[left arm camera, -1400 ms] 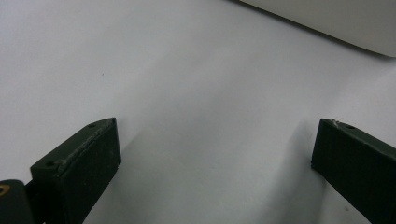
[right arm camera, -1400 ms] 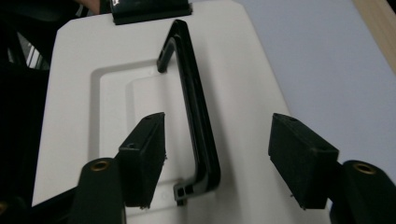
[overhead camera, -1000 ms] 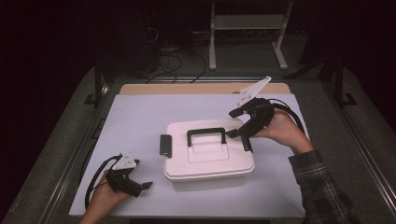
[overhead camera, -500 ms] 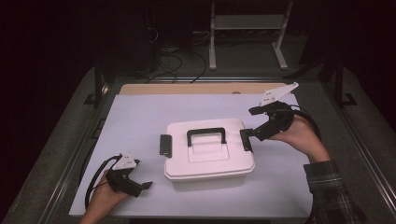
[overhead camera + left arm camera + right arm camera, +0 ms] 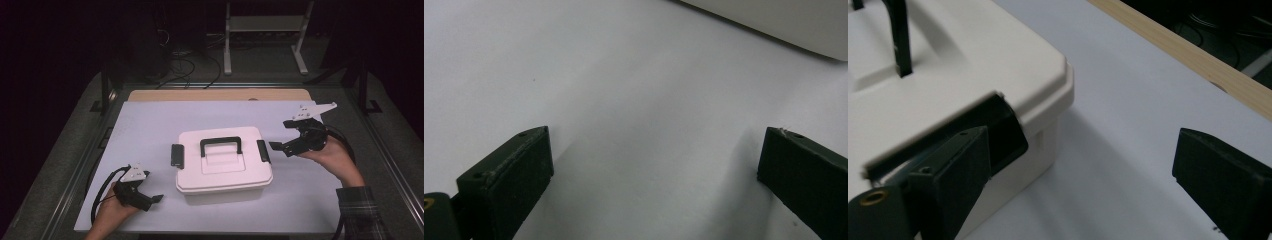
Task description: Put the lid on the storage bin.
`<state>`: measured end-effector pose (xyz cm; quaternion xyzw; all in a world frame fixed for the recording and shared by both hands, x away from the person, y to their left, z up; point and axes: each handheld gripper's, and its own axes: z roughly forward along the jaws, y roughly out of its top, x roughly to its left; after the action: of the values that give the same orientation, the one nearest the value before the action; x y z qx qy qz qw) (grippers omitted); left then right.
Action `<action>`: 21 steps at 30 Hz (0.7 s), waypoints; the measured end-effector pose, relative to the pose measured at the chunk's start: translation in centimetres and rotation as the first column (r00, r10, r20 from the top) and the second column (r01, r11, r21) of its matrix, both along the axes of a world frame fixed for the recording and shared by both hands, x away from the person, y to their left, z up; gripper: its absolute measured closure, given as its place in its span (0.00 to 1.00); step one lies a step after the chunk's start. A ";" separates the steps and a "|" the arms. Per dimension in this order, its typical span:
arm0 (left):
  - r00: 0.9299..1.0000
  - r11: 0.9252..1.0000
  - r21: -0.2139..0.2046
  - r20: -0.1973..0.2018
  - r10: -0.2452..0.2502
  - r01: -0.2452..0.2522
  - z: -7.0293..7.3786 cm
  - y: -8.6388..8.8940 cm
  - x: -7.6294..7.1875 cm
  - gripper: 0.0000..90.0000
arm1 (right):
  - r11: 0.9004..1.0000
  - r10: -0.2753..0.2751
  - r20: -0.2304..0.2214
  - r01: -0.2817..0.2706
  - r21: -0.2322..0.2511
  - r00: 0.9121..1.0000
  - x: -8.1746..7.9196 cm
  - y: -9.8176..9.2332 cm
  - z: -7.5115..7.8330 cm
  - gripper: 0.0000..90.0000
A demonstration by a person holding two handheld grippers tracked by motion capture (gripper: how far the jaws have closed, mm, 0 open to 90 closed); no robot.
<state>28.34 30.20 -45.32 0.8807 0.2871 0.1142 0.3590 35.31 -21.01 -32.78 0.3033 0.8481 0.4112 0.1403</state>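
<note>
Counter: pale grey-white sheet over most of the top, bare wood strip along the far edge; dark floor with cables and a metal stand beyond.

Box: white plastic case, rectangular with rounded corners, at the middle of the counter. Long axis runs left to right. Lid on, with a shallow recessed panel in its top.

Box handle: black, bridging the lid's middle, lined up with the long axis and lying toward the far side of the recess.

Box latches: one black latch on each short end, left latch and right latch, both lying flat against the sides.

Right claw: just beside the box's right end, tips pointing left at the right latch, held off the counter by a hand in a plaid sleeve. Jaws spread wide, nothing between them. In the right gripper view, the left-hand jaw sits close in front of the latch; touching or not, cannot tell. The other jaw hangs over bare counter.

Left claw: near the left front corner of the counter, well apart from the box, low over the sheet, tips pointing right. Jaws wide apart and empty; box's edge shows at the top of the left gripper view.
</note>
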 end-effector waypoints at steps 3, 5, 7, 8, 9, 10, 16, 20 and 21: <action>1.000 1.000 0.000 0.000 0.000 0.000 0.0 0.0 0.0 0.00 | 0.999 -0.039 -0.001 0.039 -0.002 0.999 -0.3 -0.4 -0.8 0.09; 1.000 1.000 0.000 0.001 0.001 -0.001 0.0 0.0 0.0 0.00 | 0.998 -0.064 -0.003 0.064 0.010 0.998 -0.5 -0.7 -1.3 0.09; 1.000 1.000 -0.001 0.001 0.001 -0.001 0.0 0.0 0.0 0.00 | 0.996 -0.089 -0.007 0.089 0.025 0.996 -0.7 -1.2 -1.7 0.09; 1.000 1.000 -0.001 0.001 0.001 -0.001 0.0 0.0 0.0 0.00 | 0.994 -0.103 -0.005 0.103 0.032 0.995 -0.8 -1.4 -2.0 0.09; 1.000 1.000 0.000 0.001 0.001 -0.001 0.0 0.0 0.0 0.00 | 0.993 -0.116 -0.005 0.116 0.038 0.993 -0.9 -1.6 -2.2 0.09; 1.000 1.000 -0.001 0.001 0.001 -0.001 0.0 0.0 0.0 0.00 | 0.991 -0.129 -0.004 0.129 0.039 0.992 -1.0 -1.8 -2.5 0.09; 1.000 1.000 -0.001 0.002 0.001 -0.001 0.0 0.0 0.0 0.00 | 0.981 -0.188 -0.011 0.189 0.049 0.982 -1.6 -2.5 -4.3 0.09; 1.000 1.000 -0.001 0.002 0.001 -0.001 0.0 0.0 0.0 0.00 | 0.972 -0.232 -0.018 0.233 0.040 0.972 -1.9 -2.8 -5.9 0.09; 1.000 1.000 -0.001 0.002 0.001 -0.001 0.0 0.0 0.0 0.00 | 0.969 -0.244 -0.022 0.244 0.040 0.970 -2.0 -2.8 -6.3 0.09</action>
<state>28.33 30.20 -45.34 0.8803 0.2870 0.1153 0.3596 33.29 -23.82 -39.03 0.4116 0.7966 0.4061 0.1764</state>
